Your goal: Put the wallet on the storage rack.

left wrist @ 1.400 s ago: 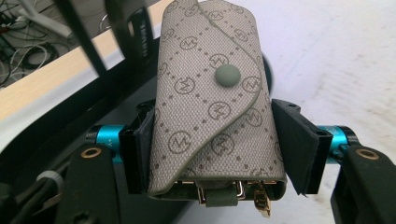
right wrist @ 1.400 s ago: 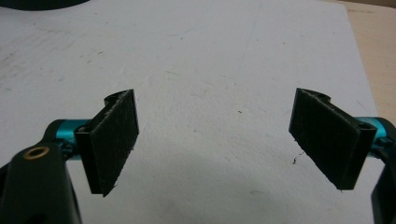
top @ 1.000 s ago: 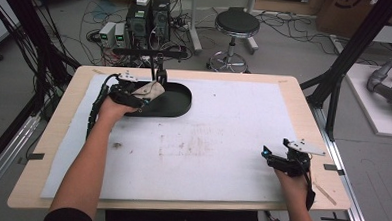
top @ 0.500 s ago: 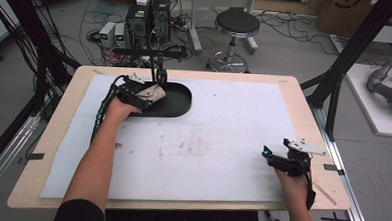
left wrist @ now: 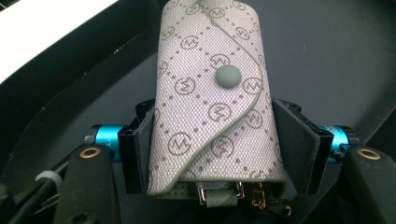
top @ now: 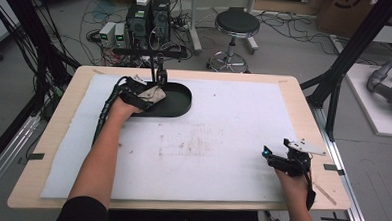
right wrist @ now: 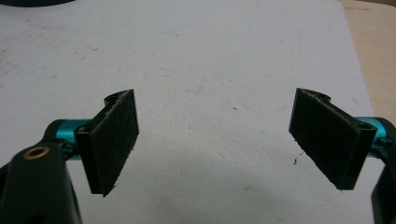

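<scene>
Sitting between the jaws of the left gripper [left wrist: 212,154], the grey patterned key pouch [left wrist: 212,93] is clamped over the black tray [top: 179,107]. Right gripper [right wrist: 215,140] rests over the white mat [top: 222,141], jaws wide apart.

I saw a wooden table [top: 305,90] carrying a stained white mat [top: 222,141] across most of its top. A black oval tray [top: 177,102] lay directly on the mat, under the left gripper [top: 134,94] and well apart from the right gripper [top: 282,159].
</scene>
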Motion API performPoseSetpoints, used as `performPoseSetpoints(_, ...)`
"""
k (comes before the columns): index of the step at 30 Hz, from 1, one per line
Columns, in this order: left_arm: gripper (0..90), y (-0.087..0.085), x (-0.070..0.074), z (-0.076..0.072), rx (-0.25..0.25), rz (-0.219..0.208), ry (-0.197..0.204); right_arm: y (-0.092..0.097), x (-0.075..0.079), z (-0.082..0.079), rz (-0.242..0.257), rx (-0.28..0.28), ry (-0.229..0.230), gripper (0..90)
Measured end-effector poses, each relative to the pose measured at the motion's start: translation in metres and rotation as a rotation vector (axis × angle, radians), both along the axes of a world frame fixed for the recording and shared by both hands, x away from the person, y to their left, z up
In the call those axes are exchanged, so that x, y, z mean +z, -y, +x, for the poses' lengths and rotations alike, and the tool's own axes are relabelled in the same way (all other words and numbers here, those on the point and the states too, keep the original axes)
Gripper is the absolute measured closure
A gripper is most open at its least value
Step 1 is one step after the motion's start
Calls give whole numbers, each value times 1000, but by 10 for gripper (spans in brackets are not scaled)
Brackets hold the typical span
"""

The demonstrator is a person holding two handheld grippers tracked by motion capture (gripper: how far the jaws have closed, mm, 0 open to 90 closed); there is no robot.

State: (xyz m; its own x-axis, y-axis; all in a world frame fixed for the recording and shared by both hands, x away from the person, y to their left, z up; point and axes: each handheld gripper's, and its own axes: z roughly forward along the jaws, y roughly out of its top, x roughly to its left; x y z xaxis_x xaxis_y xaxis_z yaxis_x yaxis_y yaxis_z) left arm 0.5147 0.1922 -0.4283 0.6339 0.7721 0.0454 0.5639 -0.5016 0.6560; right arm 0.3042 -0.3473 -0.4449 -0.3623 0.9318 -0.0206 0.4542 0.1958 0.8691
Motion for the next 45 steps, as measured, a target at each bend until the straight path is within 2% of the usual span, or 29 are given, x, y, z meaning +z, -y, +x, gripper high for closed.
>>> performPoseSetpoints(5,335,0,2,-1,19,-9,-11,0,0,0,0,1,0,162)
performPoseSetpoints(8,306,-1,6,-3,31,-11,5,0,0,0,2,0,-2,162)
performPoseSetpoints(20,281,-4,32,-21,32,-75,36,-2,1,-1,3,2,6,162)
performPoseSetpoints(25,281,-2,42,-36,25,-98,58,-3,1,-1,-2,6,10,162)
performPoseSetpoints(32,270,0,50,-67,-9,-137,88,-3,2,-2,5,7,9,162)
performPoseSetpoints(34,264,1,52,-74,-19,-133,95,-3,2,-2,6,7,11,162)
performPoseSetpoints(42,256,5,56,-95,-48,-176,140,-5,2,-1,6,9,9,162)
performPoseSetpoints(45,251,6,55,-103,-56,-204,155,-5,2,-1,6,9,9,162)
